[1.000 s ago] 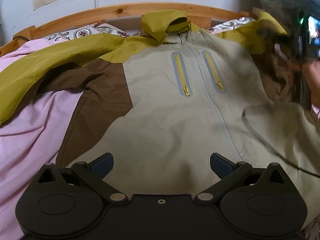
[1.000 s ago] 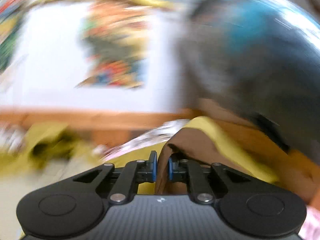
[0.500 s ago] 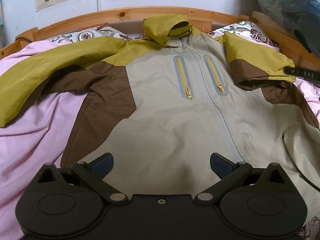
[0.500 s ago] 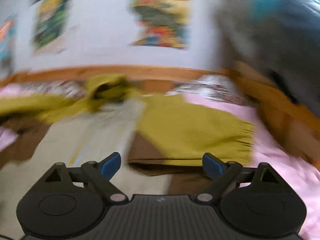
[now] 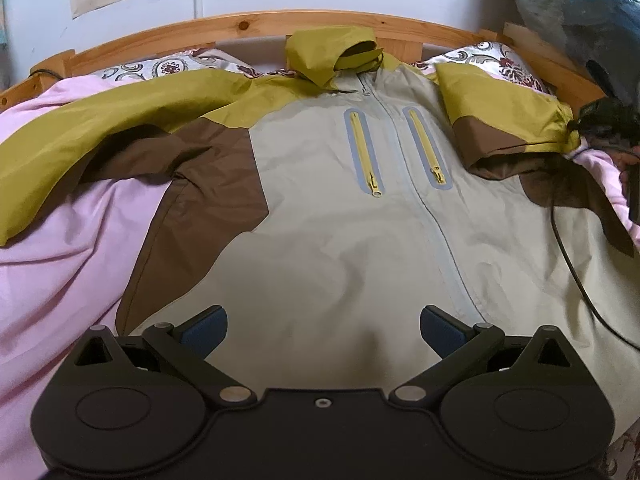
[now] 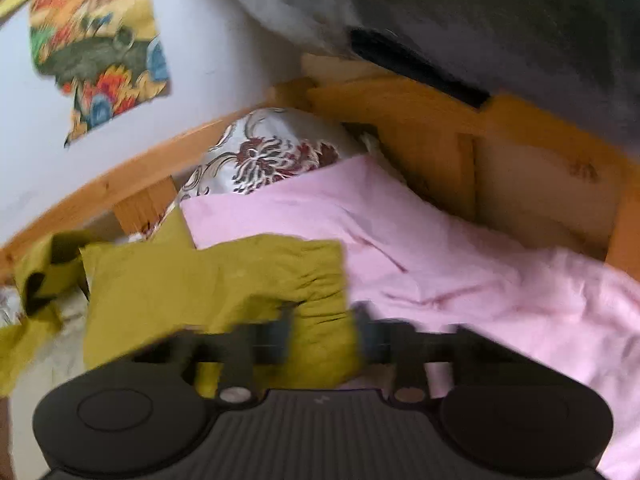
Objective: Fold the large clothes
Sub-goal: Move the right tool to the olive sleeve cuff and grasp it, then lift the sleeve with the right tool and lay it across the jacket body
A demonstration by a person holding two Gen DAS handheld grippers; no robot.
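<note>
A large jacket (image 5: 328,216) in beige, brown and olive lies face up on a bed, zipped, hood (image 5: 332,52) toward the headboard. Its left sleeve (image 5: 80,132) stretches out to the left. Its right sleeve (image 5: 508,116) is folded back short on the right. My left gripper (image 5: 323,326) is open and empty just above the jacket's lower front. My right gripper (image 6: 322,340) is blurred, its jaws partly closed around the olive cuff (image 6: 312,280) of the right sleeve. It also shows at the cuff in the left wrist view (image 5: 600,120).
A pink sheet (image 5: 60,248) covers the bed on both sides of the jacket. Patterned pillows (image 6: 264,152) lie against the wooden headboard (image 5: 260,24). A wooden side rail (image 6: 520,160) runs on the right. A black cable (image 5: 572,268) crosses the jacket's right side.
My right gripper let go of the sleeve, opened wide, then came back to the olive cuff with its jaws closing. The right sleeve now lies folded on the bed. My left gripper stayed put.
</note>
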